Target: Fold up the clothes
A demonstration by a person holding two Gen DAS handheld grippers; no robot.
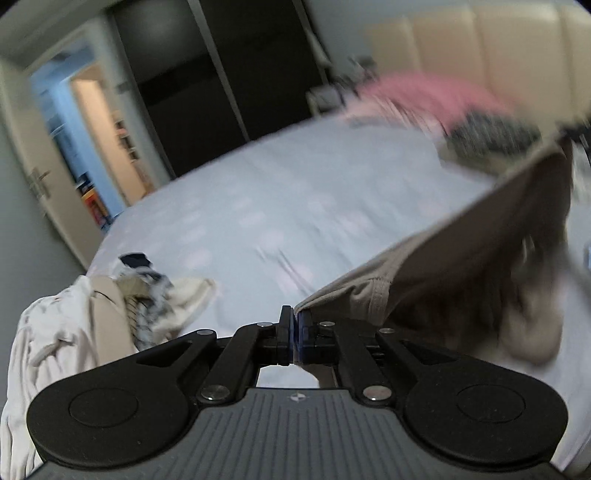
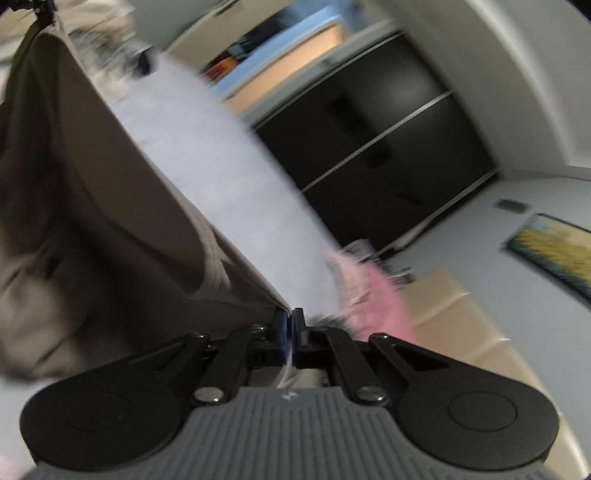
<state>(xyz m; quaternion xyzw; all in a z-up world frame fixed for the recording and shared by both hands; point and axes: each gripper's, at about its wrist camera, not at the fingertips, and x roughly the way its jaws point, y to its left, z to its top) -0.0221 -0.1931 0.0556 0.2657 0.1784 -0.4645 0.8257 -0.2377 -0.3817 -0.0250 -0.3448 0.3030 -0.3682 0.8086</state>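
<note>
Left wrist view: the left gripper [image 1: 294, 320] is pinching one corner of a beige garment [image 1: 461, 258], its jaws pressed together on the hem with no gap showing. The cloth is stretching up and to the right from the fingertips as a taut edge, its far end running to the right gripper [image 1: 576, 134], barely visible at the right border. The rest of the garment is hanging in loose folds below that edge, over a pale blue bed [image 1: 295, 206]. A pile [image 1: 110, 317] of white, beige and patterned clothes is lying at the bed's near left corner, apart from the held piece. A pink cloth [image 1: 436, 96] is sitting at the far end beside a cream headboard [image 1: 480, 48], blurred. A dark wardrobe [image 1: 207, 92] and an open door [image 1: 48, 173] are standing behind.

Right wrist view: the right gripper [image 2: 289, 325] is clamping the garment's [image 2: 92, 221] other corner, jaws tight on the cloth, a thin pale thread trailing from between them. The taut edge is running up and left to the left gripper [image 2: 37, 7] at the top corner. The body of the garment is sagging to the left. The bed [image 2: 221, 177] is showing past the edge, with the pink cloth [image 2: 373, 299] just right of the fingertips and the headboard [image 2: 461, 332] below it. The wardrobe [image 2: 369, 140] and a framed picture [image 2: 554, 254] are filling the right side.
</note>
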